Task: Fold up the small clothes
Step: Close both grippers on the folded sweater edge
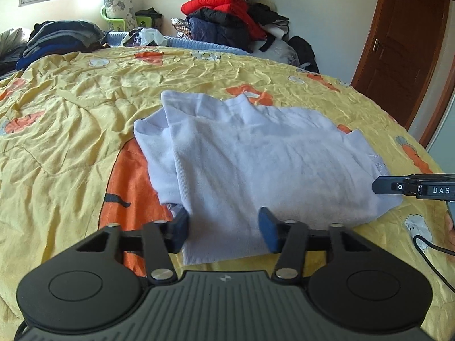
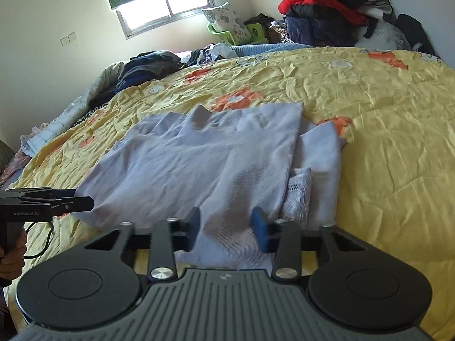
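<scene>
Left wrist view: your left gripper (image 1: 224, 227) sits at the near hem of the pale lilac garment (image 1: 256, 153), which lies partly folded on the yellow quilt (image 1: 71, 113). The jaws straddle the hem cloth with a clear gap between the blue pads (image 1: 267, 227); whether they press the fabric cannot be told. Your right gripper (image 1: 382, 186) enters from the right edge, its tip at the garment's right side. A clothes pile (image 1: 227, 14) stands beyond the bed.

Right wrist view: your right gripper (image 2: 226, 224) meets the same garment (image 2: 199, 153) at its near edge, cloth lying between the parted pads (image 2: 260, 227); a firm grasp cannot be confirmed. A white lace piece (image 2: 298, 196) shows just right of the jaws. Your left gripper (image 2: 82, 201) reaches the garment's left edge.
</scene>
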{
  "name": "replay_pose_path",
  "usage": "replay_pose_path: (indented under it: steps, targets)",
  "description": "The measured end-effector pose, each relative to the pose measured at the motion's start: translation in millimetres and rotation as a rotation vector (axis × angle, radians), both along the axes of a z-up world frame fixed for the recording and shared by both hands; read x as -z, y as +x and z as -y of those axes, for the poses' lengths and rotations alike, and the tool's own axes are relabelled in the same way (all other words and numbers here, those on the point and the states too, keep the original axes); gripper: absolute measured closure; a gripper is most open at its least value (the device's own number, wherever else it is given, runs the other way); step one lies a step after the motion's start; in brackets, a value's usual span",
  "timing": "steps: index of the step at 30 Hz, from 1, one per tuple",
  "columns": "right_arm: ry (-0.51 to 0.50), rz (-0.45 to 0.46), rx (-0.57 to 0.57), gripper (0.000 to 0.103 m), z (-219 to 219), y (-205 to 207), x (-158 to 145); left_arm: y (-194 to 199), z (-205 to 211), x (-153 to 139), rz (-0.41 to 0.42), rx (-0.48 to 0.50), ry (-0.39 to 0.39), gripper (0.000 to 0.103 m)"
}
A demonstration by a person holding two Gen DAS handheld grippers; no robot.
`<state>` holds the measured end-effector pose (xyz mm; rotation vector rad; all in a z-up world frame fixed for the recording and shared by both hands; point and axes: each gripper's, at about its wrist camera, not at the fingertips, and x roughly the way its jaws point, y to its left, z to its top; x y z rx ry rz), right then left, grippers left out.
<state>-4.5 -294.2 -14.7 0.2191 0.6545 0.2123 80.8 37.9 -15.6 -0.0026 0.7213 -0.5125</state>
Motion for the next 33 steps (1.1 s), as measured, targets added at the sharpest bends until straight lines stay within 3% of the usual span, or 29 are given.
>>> replay_pose_path:
  steps: [1, 4, 6, 9, 17, 27, 29, 31, 33]
  targets:
    - [0.014, -0.004, -0.001, 0.074, 2, -1, 1, 1, 0, 1, -0.007, -0.004, 0.004, 0.071]
    - [0.048, -0.002, 0.020, 0.080, 9, -4, 1, 1, -4, 2, -0.024, -0.011, -0.019, 0.074]
    - [0.044, 0.024, 0.048, 0.076, 12, -8, -3, 0, -6, -1, -0.015, -0.014, -0.020, 0.074]
    - [0.052, 0.030, 0.072, 0.050, 18, -10, -4, -3, -7, -3, -0.001, -0.011, -0.014, 0.074]
    - [0.045, 0.002, 0.062, 0.050, 15, -4, 5, -2, 4, 3, 0.000, 0.004, 0.031, 0.074]
    - [0.030, -0.021, 0.050, 0.050, 9, -16, 6, 2, -4, 3, -0.043, -0.007, -0.004, 0.079]
    - [0.061, -0.027, 0.047, 0.063, 12, -16, 5, 2, -4, 3, -0.047, -0.008, -0.007, 0.082]
    - [0.098, -0.025, 0.056, 0.087, 16, -15, 5, 2, -4, 3, -0.052, -0.013, -0.014, 0.085]
    - [0.116, -0.016, 0.056, 0.090, 19, -17, 6, 2, -7, 2, -0.061, -0.014, -0.033, 0.094]
